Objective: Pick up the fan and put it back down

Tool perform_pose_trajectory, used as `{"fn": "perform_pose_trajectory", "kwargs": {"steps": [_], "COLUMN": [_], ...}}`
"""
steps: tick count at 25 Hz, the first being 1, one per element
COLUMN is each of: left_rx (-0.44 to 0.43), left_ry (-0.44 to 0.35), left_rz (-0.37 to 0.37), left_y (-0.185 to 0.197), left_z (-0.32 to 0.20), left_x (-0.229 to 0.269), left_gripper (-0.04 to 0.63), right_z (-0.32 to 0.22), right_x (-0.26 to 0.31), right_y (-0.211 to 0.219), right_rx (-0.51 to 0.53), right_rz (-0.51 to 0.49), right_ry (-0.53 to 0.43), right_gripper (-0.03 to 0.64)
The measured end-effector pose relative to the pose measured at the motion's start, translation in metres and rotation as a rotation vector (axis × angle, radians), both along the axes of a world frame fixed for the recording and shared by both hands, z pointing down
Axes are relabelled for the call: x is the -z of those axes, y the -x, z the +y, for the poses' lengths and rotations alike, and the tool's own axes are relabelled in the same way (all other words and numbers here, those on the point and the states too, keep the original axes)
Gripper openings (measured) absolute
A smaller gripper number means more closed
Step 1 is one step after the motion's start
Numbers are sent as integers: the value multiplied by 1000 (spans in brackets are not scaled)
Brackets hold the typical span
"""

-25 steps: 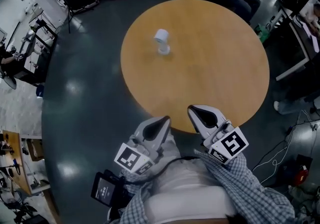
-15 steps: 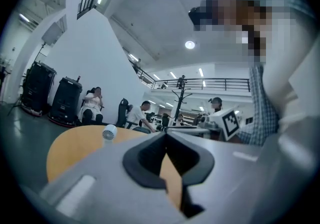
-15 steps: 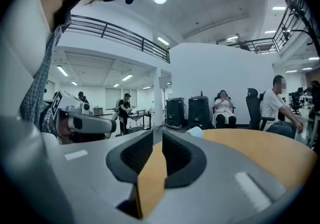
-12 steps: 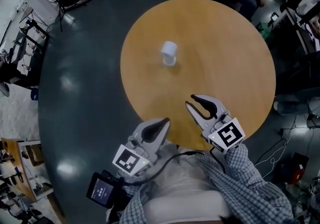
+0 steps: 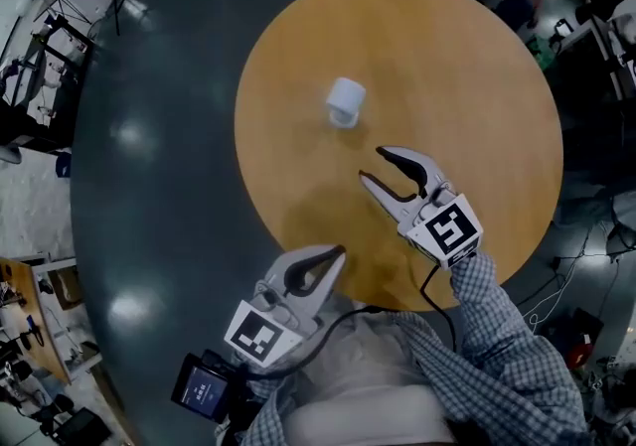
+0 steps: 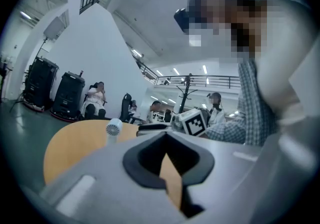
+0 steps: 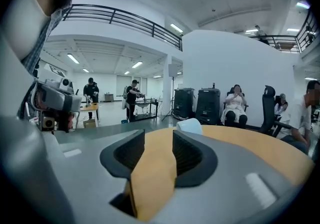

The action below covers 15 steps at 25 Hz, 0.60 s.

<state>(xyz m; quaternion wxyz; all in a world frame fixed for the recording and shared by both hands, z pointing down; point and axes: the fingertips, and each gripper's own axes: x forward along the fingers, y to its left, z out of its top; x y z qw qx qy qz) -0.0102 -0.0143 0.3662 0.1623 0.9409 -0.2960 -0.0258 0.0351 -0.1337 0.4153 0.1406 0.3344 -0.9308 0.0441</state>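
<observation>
While right tool stands wide and empty, jaws just opening, short of fan, an off-centre approach could topple it; left tool closed.

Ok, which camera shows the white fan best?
The head view: the fan stands whole and unobstructed on the table. The left gripper view shows it small and far off; the right gripper view shows only its top, past the jaws.

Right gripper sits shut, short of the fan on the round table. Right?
Not shut: the right gripper is open, its jaws have just been opening with nothing between them, as the right gripper view shows. It is short of the fan on the round table.
</observation>
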Motion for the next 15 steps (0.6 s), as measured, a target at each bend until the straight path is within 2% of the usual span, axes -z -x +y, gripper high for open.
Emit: {"fn": "perform_pose_trajectory", "kwargs": {"steps": [6, 13, 15], "left_rx": [25, 52, 47], "left_ry": [38, 81, 90], "left_rz": [-5, 7, 6], "left_y": [6, 46, 41], "left_z": [-12, -13, -28], "left_x": [-18, -43, -48], "left_gripper": [-2, -1, -2], "right_z": [-37, -77, -100], "right_x": [-42, -82, -91], "right_y": [9, 44, 42], "right_rx": [11, -69, -72], "right_rz": [40, 57, 63], "right_ry": [26, 28, 36], "right_gripper": [178, 209, 218]}}
